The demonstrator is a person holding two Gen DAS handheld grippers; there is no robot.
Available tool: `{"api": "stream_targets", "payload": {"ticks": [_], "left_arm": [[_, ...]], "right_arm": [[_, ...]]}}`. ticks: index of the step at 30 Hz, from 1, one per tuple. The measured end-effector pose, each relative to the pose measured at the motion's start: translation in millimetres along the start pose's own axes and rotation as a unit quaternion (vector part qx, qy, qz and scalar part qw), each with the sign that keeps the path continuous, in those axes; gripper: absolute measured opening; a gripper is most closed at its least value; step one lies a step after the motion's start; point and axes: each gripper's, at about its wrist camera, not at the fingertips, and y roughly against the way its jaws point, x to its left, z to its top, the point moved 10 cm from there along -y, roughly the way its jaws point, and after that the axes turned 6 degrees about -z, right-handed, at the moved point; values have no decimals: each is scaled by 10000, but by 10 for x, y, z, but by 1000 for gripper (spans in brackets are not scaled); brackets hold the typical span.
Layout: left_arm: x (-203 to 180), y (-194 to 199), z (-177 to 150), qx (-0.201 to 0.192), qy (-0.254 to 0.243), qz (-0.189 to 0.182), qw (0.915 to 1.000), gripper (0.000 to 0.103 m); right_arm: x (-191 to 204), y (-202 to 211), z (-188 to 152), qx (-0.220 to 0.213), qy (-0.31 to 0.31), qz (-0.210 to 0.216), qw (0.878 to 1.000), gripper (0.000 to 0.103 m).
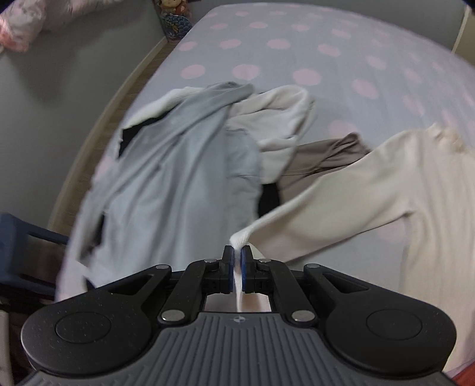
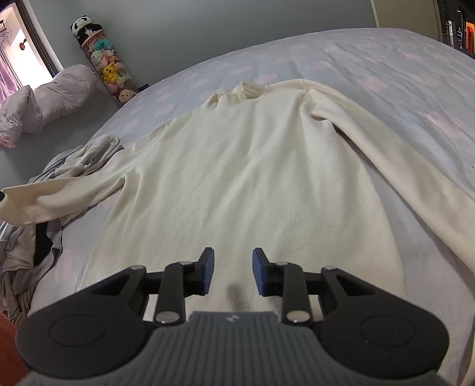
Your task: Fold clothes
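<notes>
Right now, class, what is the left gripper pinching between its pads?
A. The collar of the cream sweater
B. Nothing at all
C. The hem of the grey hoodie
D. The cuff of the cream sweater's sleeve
D: the left gripper is shut on the cuff of the cream sweater, whose sleeve runs from the pads back to the sweater's body.

Soft, dim indoor light with a bright window far left of the fingers; the left wrist view is motion-blurred, both bowed by fisheye at the edges.

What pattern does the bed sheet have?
Pale blue-grey bed sheet with pink round dots, clearest in the left wrist view.
</notes>
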Motion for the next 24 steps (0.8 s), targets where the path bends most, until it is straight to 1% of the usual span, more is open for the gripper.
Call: {"api": "stream_targets", "payload": {"ticks": [2, 6, 11, 13, 14, 15, 16, 19, 21, 22, 24], "left_arm": [[86, -78, 53, 130, -118, 161, 9997, 3], [261, -298, 103, 299, -317, 643, 9970, 3], [440, -531, 57, 439, -384, 920, 9940, 3], [522, -533, 19, 402, -311, 970, 9940, 7], [563, -533, 0, 383, -275, 996, 9939, 12], [597, -522, -17, 345, -235, 1015, 9940, 16], [612, -477, -27, 251, -188, 1017, 9943, 17], [593, -283, -32, -117, -170, 1144, 9932, 17], [481, -122, -7, -359, -257, 1174, 9921, 17], [379, -35, -8, -463, -313, 1086, 9925, 17], [110, 152, -5, -630, -467, 788, 9938, 17]], "right_arm": [[-1, -11, -2, 18, 2, -7, 10000, 32], [0, -41, -11, 63, 2, -32, 10000, 32], [-6, -61, -21, 94, -21, -27, 9999, 32], [-10, -69, -19, 100, -33, -36, 9999, 32], [-10, -75, -17, 104, -37, -39, 9999, 32], [-6, -80, -17, 111, -32, -44, 9999, 32], [-3, -86, -17, 118, -26, -49, 9999, 32], [2, -75, -7, 93, -5, -64, 9999, 32], [6, -62, 0, 69, 8, -78, 9999, 32], [9, -55, 3, 56, 14, -92, 9999, 32], [3, -40, 14, 47, 0, -141, 9999, 33]]}}
